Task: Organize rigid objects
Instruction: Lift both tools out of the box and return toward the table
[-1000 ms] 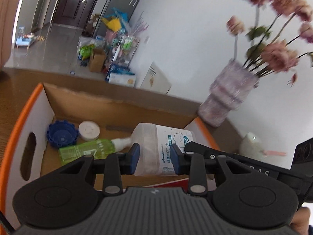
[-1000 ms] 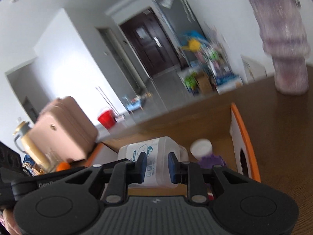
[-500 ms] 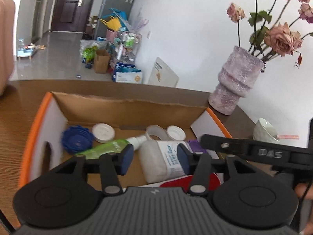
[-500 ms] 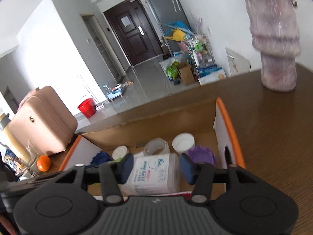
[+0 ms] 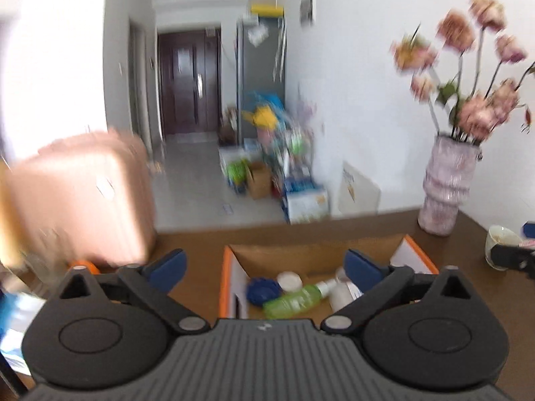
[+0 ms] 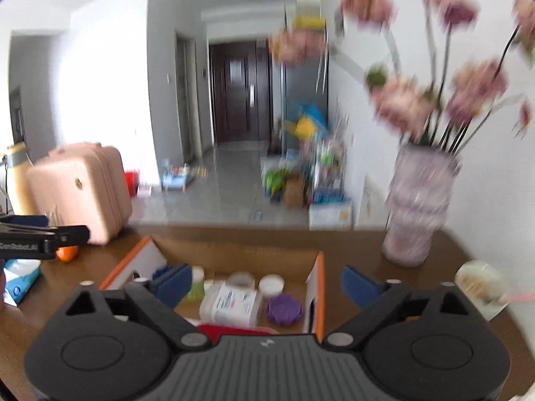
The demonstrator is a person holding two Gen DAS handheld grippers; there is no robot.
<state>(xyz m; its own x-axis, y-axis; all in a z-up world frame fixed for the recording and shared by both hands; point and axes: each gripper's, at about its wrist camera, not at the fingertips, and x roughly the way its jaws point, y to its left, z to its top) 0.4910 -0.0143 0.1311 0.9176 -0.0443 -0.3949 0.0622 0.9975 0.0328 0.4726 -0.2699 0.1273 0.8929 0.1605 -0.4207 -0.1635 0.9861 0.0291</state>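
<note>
White bottle (image 6: pixel 231 304) lying in box (image 6: pixel 319 287), left gripper (image 5: pixel 265 267) and right gripper (image 6: pixel 267 282) just spread wide, empty.

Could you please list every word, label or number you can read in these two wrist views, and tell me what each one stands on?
"GenRobot.AI": white lettering on the black left gripper, seen at the left edge of the right wrist view; its first letters are partly cut off.
White bottle in the cardboard box: blue print on its label, too blurred to read.
Green bottle: nothing legible on it.

White labelled bottle (image 6: pixel 230 304) on its side in orange-edged cardboard box (image 6: pixel 319 287), seemingly beside green bottle (image 5: pixel 296 299).
</note>
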